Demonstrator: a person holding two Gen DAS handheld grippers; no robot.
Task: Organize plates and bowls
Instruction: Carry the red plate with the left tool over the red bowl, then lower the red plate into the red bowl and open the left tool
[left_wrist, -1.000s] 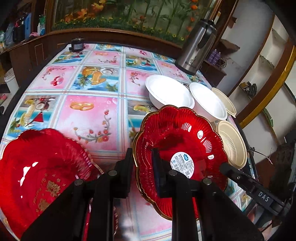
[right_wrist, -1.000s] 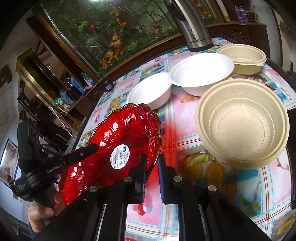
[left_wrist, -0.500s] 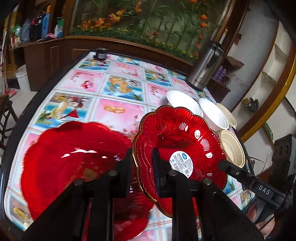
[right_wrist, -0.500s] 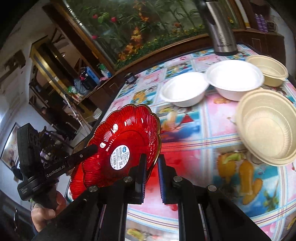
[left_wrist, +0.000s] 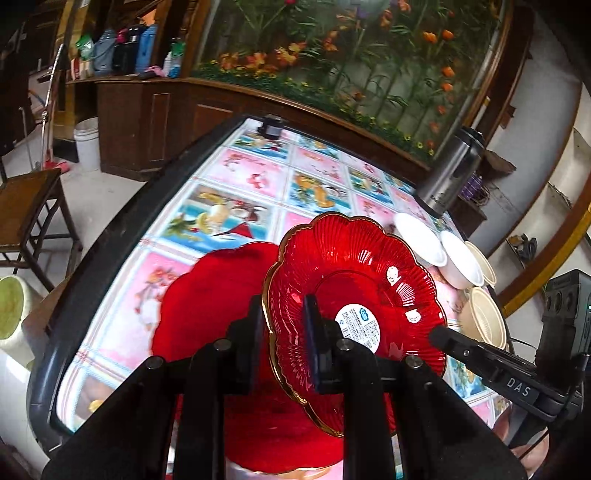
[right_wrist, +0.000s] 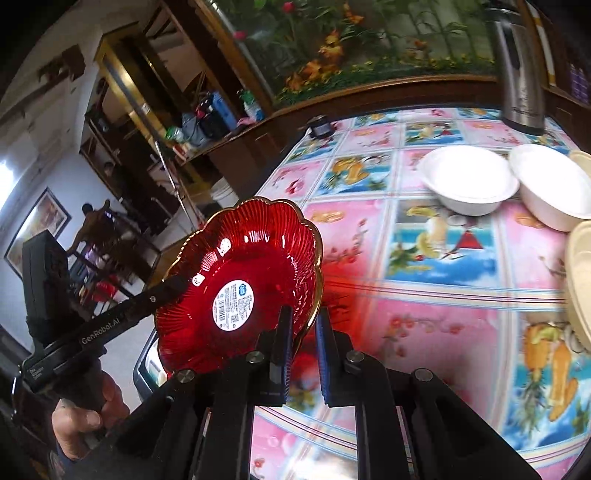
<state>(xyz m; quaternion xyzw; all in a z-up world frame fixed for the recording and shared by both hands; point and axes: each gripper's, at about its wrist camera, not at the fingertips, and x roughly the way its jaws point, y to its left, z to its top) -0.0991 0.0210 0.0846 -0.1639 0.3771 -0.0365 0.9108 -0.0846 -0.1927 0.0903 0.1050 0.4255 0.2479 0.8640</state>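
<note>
A red ribbed glass plate (left_wrist: 354, 291) with a gold scalloped rim and a white label is held tilted in the air between both grippers. My left gripper (left_wrist: 284, 314) is shut on its left rim. My right gripper (right_wrist: 304, 317) is shut on the opposite rim; its tip (left_wrist: 439, 332) shows at the plate's right edge in the left wrist view. A second red plate (left_wrist: 218, 295) lies flat on the table, partly under the held one. Two white bowls (right_wrist: 469, 181) (right_wrist: 554, 184) and a beige bowl (right_wrist: 580, 280) stand to the right. The left gripper's finger (right_wrist: 173, 286) reaches the held plate (right_wrist: 240, 280).
The table (left_wrist: 236, 184) has a pictured pink and blue cloth and a dark rim. A steel thermos (left_wrist: 450, 173) stands at the back right, a small black object (left_wrist: 271, 125) at the far edge. A wooden chair (left_wrist: 29, 199) and a cabinet stand beyond the table's left side.
Both grippers have carried the held red plate leftward across the table, and it now hangs over the second red plate. The bowls have fallen back to the right in both views.
</note>
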